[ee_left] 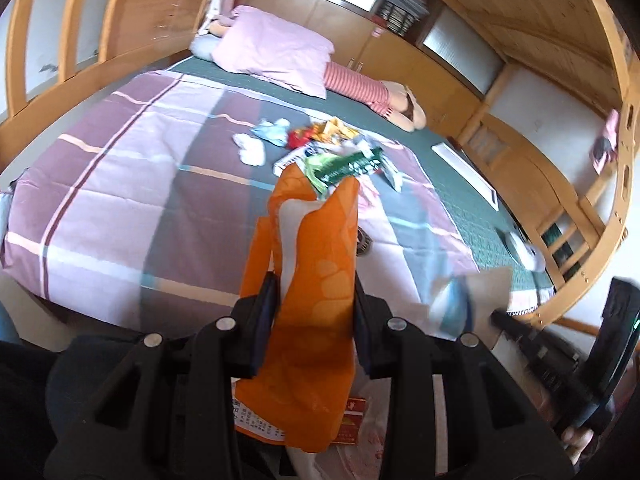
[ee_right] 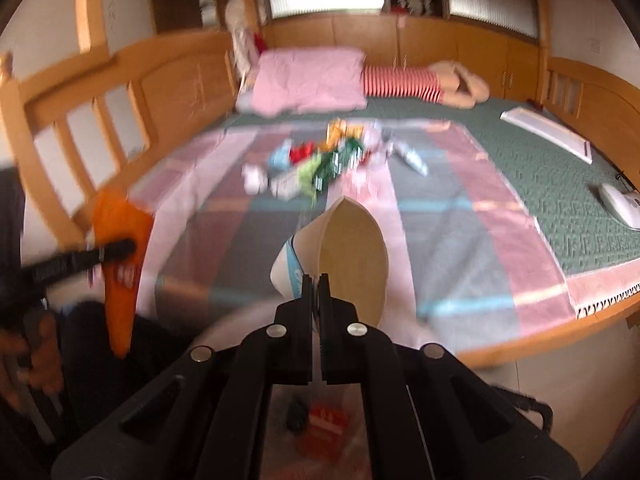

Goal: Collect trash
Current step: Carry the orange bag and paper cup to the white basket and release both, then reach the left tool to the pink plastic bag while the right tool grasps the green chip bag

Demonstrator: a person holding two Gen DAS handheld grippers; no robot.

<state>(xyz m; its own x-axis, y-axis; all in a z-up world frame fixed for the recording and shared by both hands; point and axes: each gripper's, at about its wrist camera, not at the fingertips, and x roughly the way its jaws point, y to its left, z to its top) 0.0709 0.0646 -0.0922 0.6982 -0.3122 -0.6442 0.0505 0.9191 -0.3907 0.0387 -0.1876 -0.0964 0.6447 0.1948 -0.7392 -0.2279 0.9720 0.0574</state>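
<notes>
Left wrist view: the left claw (ee_left: 314,320) is closed on an orange snack bag (ee_left: 316,272), its two black fingers (ee_left: 262,320) pressing the bag's sides. The bag's long axis runs along the fingers, from near the camera out toward the bed (ee_left: 120,184), and its torn mouth points to the far end. The bag fills the gap between the fingers and sticks out well past their tips. Farther off, a heap of wrappers (ee_left: 320,148) lies on the striped quilt in the middle of the bed, with crumpled white tissues (ee_left: 250,148) just left of it. A pink pillow (ee_left: 276,52) lies at the far end. At the right edge, the right claw shows as a dark blurred bar holding a paper cup (ee_left: 456,304). Below the bag, a red packet (ee_left: 352,420) lies on something pale.

Right wrist view: the right claw (ee_right: 316,284) is fully closed, its fingers pinching the rim of the paper cup (ee_right: 344,260). The cup sits just beyond the fingertips, lying on its side, its open mouth turned toward the camera and right. Its long axis points away toward the bed (ee_right: 560,200). The heap of wrappers (ee_right: 320,160) lies farther off on the quilt, well apart from the cup. At the left, the left claw (ee_right: 116,250) holds the orange snack bag (ee_right: 120,280), which hangs long axis up and down here, blurred. A hand (ee_right: 36,356) grips the handle at the lower left. A white device (ee_right: 620,204) lies on the green cover at the right.
</notes>
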